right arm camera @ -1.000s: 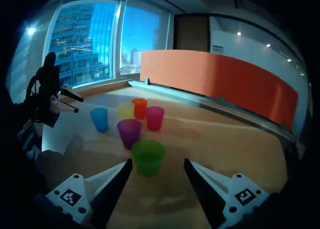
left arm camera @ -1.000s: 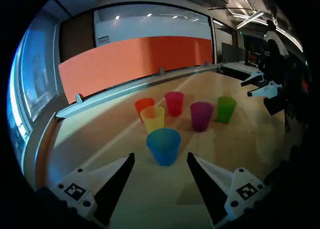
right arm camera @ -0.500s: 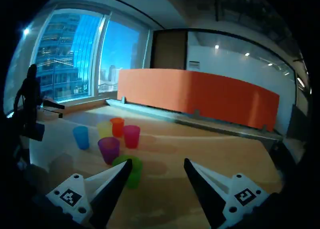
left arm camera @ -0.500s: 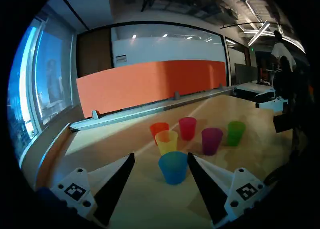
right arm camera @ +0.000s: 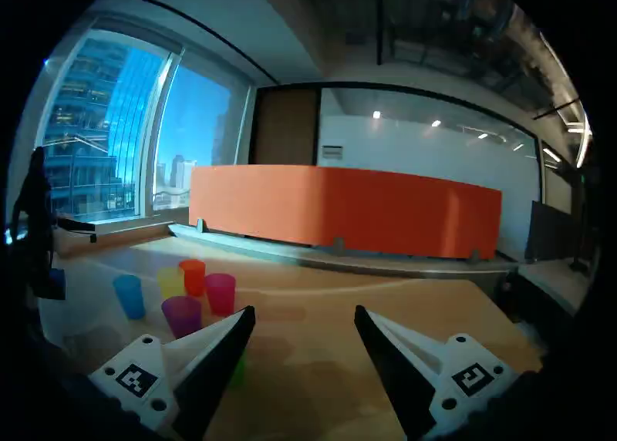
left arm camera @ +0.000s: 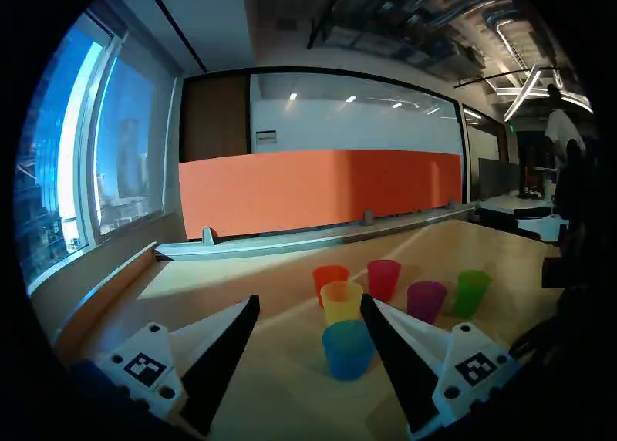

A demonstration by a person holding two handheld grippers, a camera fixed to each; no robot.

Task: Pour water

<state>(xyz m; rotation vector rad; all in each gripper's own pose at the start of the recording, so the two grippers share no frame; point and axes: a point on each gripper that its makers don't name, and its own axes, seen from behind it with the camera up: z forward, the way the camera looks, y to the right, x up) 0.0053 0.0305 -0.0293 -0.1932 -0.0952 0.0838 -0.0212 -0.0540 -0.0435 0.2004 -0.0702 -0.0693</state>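
1. Left gripper view: the left gripper (left arm camera: 307,302) gapes wide and holds nothing. The blue cup (left arm camera: 345,350) stands on the table (left arm camera: 231,275), touching or just beside the finger at the right of the view, off the middle of the gap. Closing from here would likely shove or tip it into the yellow cup (left arm camera: 340,301) close behind. I cannot tell whether any cup holds water.
2. Writing there: the square black-and-white markers (left arm camera: 146,368) on the fingers carry no letters. A wall sign (left arm camera: 267,139) is too small to read. The cups show no brand.
3. Right gripper view: the right gripper (right arm camera: 305,314) is spread wide and empty. The green cup (right arm camera: 237,370) is mostly hidden behind the finger at the left of the view, outside the gap. A grasp made half-blind could knock it over, or hit the purple cup (right arm camera: 182,315) nearby.
4. Writing there: only the letterless markers show, and the wall sign (right arm camera: 332,151) is unreadable.
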